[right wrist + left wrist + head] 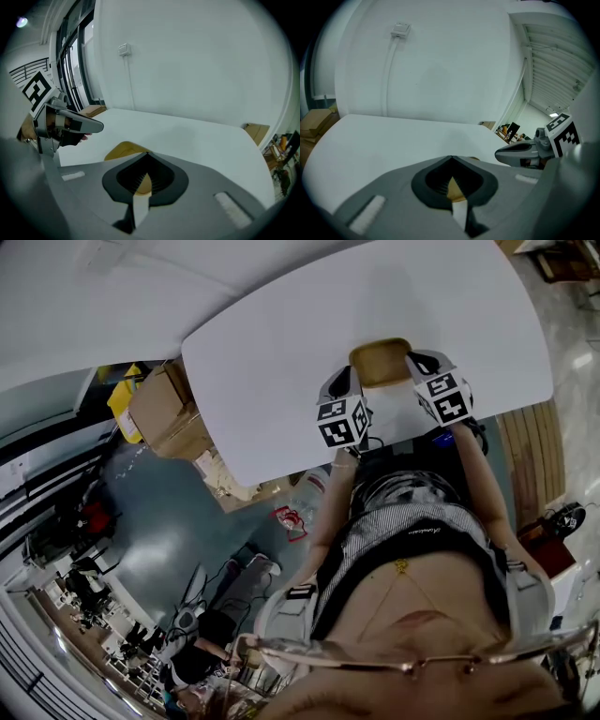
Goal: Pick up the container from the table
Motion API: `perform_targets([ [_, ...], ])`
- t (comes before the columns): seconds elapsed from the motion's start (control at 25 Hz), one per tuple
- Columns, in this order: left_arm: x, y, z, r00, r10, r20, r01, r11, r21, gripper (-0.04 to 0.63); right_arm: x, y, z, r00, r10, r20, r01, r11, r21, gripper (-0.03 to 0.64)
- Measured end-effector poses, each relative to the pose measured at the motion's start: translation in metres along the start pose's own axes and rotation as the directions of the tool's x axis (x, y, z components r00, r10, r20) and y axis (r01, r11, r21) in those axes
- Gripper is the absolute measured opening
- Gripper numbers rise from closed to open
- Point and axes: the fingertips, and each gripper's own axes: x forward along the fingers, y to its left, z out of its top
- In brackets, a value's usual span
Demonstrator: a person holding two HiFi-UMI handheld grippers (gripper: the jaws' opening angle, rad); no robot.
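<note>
- Container (380,361) sits at the desk's (272,362) near edge.
- Left gripper (451,159) is clenched on its left rim.
- Right gripper (147,154) is clenched on its right rim.

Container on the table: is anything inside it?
Nothing shows inside the container: the head view shows only a bare tan floor. The left gripper and right gripper cover parts of its side rims, so those spots are hidden.

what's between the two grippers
The container, resting on the table, lies between the left gripper and the right gripper; the head view shows it best.
</note>
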Motion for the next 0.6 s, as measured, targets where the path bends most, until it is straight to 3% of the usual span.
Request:
perform_targets([
  [0.6,0.024,0.015,-0.032,0.994,0.009,-0.109,-0.01,1.0,-0.012,0.0,0.024,-0.014,-0.026,0.995,-0.012,-0.102,0.012,1.0,-0.003,0.025],
])
